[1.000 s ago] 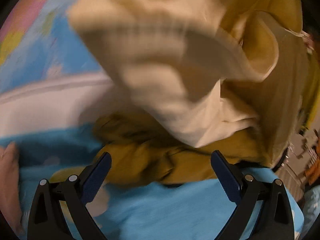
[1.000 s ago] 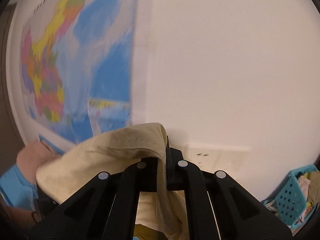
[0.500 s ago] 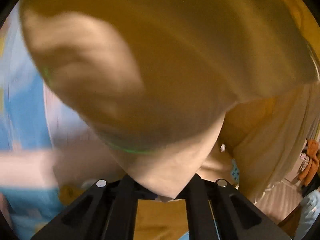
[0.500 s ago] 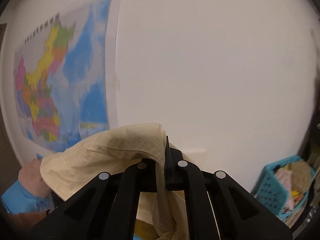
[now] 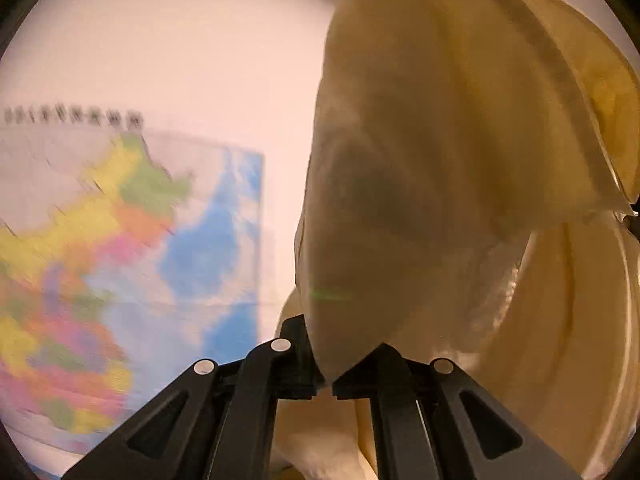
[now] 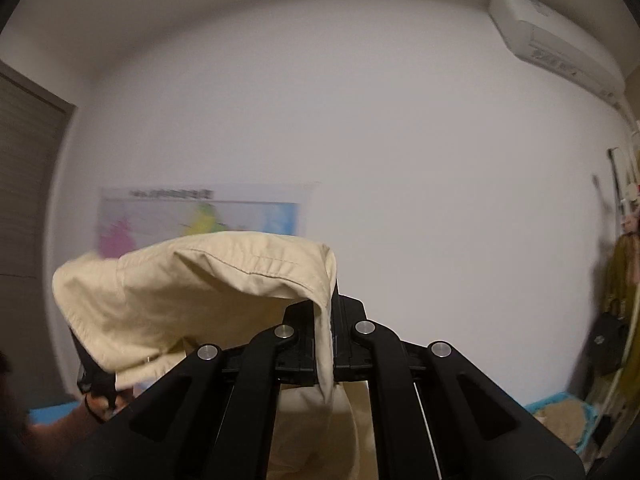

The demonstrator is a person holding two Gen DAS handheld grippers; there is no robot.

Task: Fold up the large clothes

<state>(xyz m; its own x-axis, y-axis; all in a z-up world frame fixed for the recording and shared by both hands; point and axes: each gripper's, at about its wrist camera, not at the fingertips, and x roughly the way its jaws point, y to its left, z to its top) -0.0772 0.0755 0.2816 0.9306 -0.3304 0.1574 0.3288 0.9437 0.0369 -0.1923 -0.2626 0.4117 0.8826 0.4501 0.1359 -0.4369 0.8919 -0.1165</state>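
Note:
A large cream garment (image 5: 460,168) is held up in the air between both grippers. In the left wrist view my left gripper (image 5: 326,372) is shut on a fold of it, and the cloth billows up and to the right, filling the right half of the view. In the right wrist view my right gripper (image 6: 326,344) is shut on a stitched edge of the same cream garment (image 6: 200,292), which drapes over to the left and hangs down below the fingers. At the lower left of that view a hand (image 6: 96,396) holds the other gripper under the cloth.
A coloured wall map (image 5: 120,248) hangs on the white wall (image 6: 400,160) ahead. An air conditioner (image 6: 556,48) sits high at the right. Clothes hang at the far right (image 6: 620,276), and a blue basket (image 6: 564,416) of laundry stands at the lower right. A dark door (image 6: 24,184) is at left.
The left gripper closed on the cream garment and rose from the blue surface, lifting the cloth to face the wall map. The right gripper swung up and rightward, still gripping the garment's edge.

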